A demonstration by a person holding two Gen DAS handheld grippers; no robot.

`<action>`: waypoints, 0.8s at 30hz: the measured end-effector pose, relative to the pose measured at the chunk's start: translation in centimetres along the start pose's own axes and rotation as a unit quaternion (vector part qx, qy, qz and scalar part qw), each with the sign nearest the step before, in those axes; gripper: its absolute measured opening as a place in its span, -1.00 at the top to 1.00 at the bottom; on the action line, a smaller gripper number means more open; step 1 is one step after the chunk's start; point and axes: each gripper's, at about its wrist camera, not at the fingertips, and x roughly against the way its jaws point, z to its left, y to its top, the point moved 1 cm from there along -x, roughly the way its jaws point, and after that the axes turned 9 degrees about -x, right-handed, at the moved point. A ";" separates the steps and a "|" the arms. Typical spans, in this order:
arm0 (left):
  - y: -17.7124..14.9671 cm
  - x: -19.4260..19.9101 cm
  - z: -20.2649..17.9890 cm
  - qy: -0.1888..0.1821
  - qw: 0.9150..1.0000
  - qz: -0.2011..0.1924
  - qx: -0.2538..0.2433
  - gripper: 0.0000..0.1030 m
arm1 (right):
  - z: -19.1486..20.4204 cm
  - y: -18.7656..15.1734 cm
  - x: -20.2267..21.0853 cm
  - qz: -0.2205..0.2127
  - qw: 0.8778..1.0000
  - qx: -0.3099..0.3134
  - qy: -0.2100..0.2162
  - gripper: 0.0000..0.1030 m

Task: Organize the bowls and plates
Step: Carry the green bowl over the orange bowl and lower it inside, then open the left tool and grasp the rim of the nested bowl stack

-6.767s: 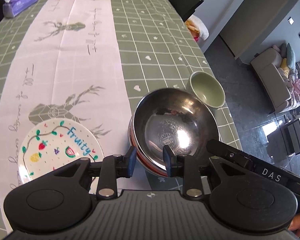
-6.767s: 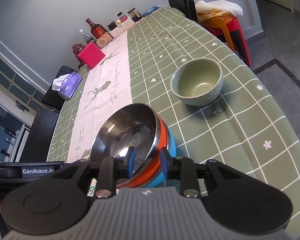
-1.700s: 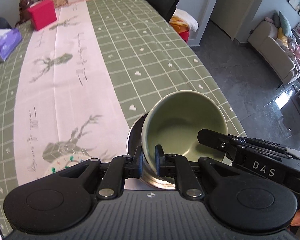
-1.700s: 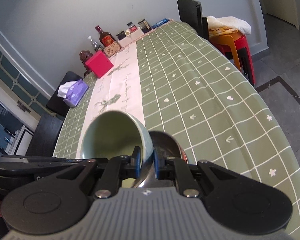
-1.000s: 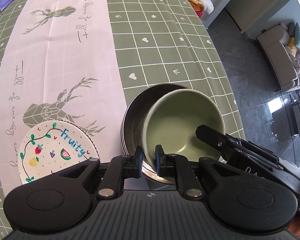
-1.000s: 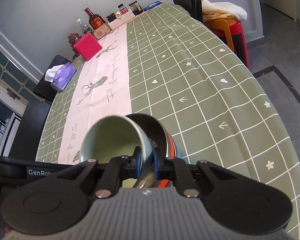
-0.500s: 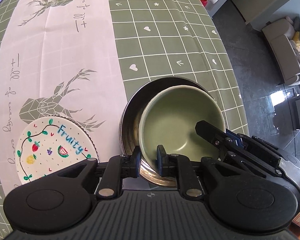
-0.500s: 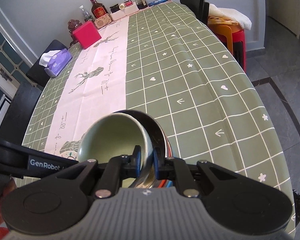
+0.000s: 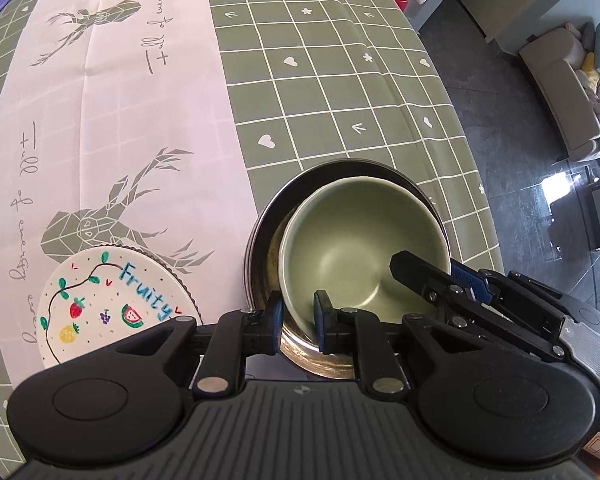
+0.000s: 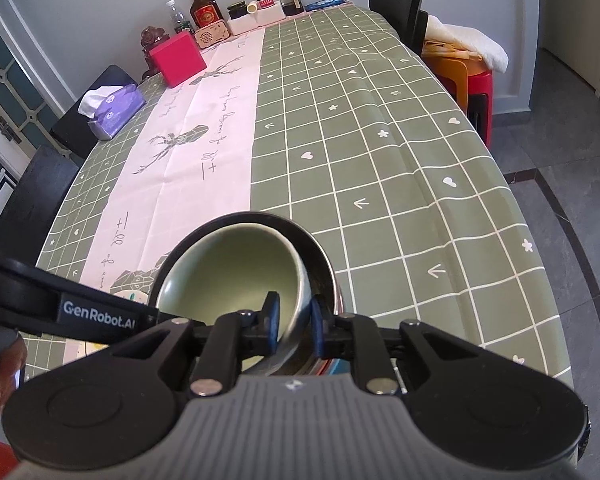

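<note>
Leftmost, a white plate [image 9: 112, 304] painted with fruit and "Fruity" lies flat on the tablecloth [image 9: 340, 92]. Beside it, a matte green bowl [image 9: 360, 248] nests in a steel bowl [image 9: 268, 240]. Left gripper [image 9: 297, 322] straddles its rim, slightly parted; right gripper [image 10: 292, 320], opening, straddles the opposite rim.

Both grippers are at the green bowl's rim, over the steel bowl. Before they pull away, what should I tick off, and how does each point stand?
1. Green bowl nested in steel bowl: ok.
2. Green bowl level: not ok, it leans.
3. Left gripper pads off rim: ok, gap visible.
4. Right gripper released: cannot tell; jaws opening, rim between them.
5. Fruity plate apart from the stack: ok.
</note>
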 end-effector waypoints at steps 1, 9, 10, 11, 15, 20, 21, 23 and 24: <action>0.0 0.0 0.1 -0.001 1.000 0.000 0.001 0.65 | 0.0 0.0 0.0 0.000 1.000 0.000 0.001 0.67; 0.0 0.1 0.0 0.001 1.000 -0.003 -0.010 0.63 | 0.3 -0.5 0.8 -0.013 1.000 0.008 0.009 0.46; 0.0 0.1 0.0 0.001 1.000 -0.003 -0.010 0.63 | 0.3 -0.5 0.8 -0.014 1.000 0.006 0.011 0.46; 0.0 0.1 0.0 0.001 1.000 -0.003 -0.009 0.63 | 0.2 -0.5 0.9 -0.015 1.000 0.004 0.012 0.46; 0.0 0.7 -0.2 0.014 1.000 -0.019 -0.021 0.61 | 0.2 -0.5 1.7 -0.037 0.999 0.004 0.017 0.38; 0.2 2.0 -0.3 0.025 0.998 -0.046 -0.029 0.58 | 0.0 -0.4 2.4 -0.058 0.998 0.000 0.021 0.31; 0.2 2.2 -0.3 0.027 0.998 -0.052 -0.030 0.55 | -0.2 -0.3 2.4 -0.061 0.998 -0.006 0.020 0.31; 0.1 2.6 -0.1 0.020 0.997 -0.069 -0.030 0.48 | -0.6 -0.1 2.5 -0.067 0.998 -0.015 0.016 0.20; 0.1 2.7 0.1 0.014 0.997 -0.074 -0.030 0.39 | -0.8 -0.1 2.5 -0.070 0.997 -0.020 0.015 0.14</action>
